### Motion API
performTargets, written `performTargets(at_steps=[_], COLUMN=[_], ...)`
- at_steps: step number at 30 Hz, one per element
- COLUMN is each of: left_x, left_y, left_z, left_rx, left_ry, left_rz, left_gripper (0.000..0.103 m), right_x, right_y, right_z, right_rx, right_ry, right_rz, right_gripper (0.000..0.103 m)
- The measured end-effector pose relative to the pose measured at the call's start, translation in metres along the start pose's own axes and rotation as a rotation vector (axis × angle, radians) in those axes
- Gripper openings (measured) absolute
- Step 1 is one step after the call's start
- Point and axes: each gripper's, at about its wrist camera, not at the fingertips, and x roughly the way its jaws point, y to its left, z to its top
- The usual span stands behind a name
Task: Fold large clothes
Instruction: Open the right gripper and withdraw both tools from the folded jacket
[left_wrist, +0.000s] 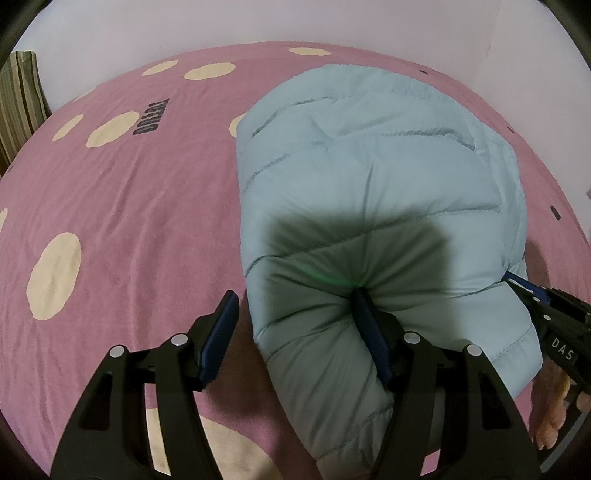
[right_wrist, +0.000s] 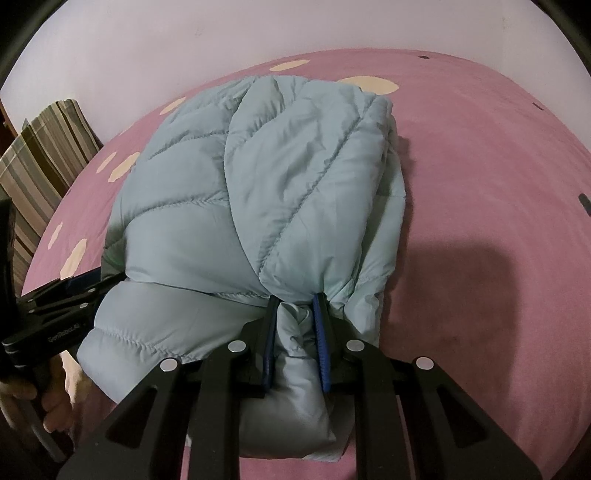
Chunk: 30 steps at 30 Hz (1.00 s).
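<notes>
A pale blue quilted puffer jacket (left_wrist: 369, 166) lies folded in a thick bundle on the pink bed sheet (left_wrist: 129, 203). My left gripper (left_wrist: 295, 295) straddles its near left corner. The right pad (left_wrist: 369, 328) digs into the padding, while the left pad (left_wrist: 221, 325) stands off the fabric over the sheet, so it is open. My right gripper (right_wrist: 296, 300) is shut on a bunched wad at the near edge of the jacket (right_wrist: 288, 177). Each gripper shows in the other's view: the right gripper (left_wrist: 517, 282) at the jacket's right corner, the left gripper (right_wrist: 92, 280) at its left corner.
The sheet (right_wrist: 480, 166) has cream dots and runs back to a white wall (left_wrist: 295, 22). A striped pillow (left_wrist: 18, 103) lies at the far left; the same pillow (right_wrist: 44, 155) shows in the right wrist view. A person's hand (left_wrist: 554, 421) holds the right gripper's handle.
</notes>
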Motion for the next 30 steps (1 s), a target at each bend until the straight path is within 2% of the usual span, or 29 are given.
performTargets(at_steps=[14, 22, 30], left_x=[-0.028, -0.056, -0.094], left_y=[0.001, -0.005, -0.008], left_z=[-0.003, -0.007, -0.008], left_rx=[-0.031, -0.024, -0.03], left_ry=[-0.071, -0.139, -0.226], left_rz=[0.03, 0.041, 0.057], left_gripper=[0.074, 0.08, 0.088], right_x=[-0.023, -0.045, -0.079], right_y=[0.011, 0.015, 0.033], right_z=[0.0, 0.005, 0.013], right_rx=[0.025, 0.038, 0.012], right_ry=[-0.036, -0.08, -0.171], right_rz=[-0.03, -0.059, -0.079], right_gripper=[0.024, 0.041, 0.061])
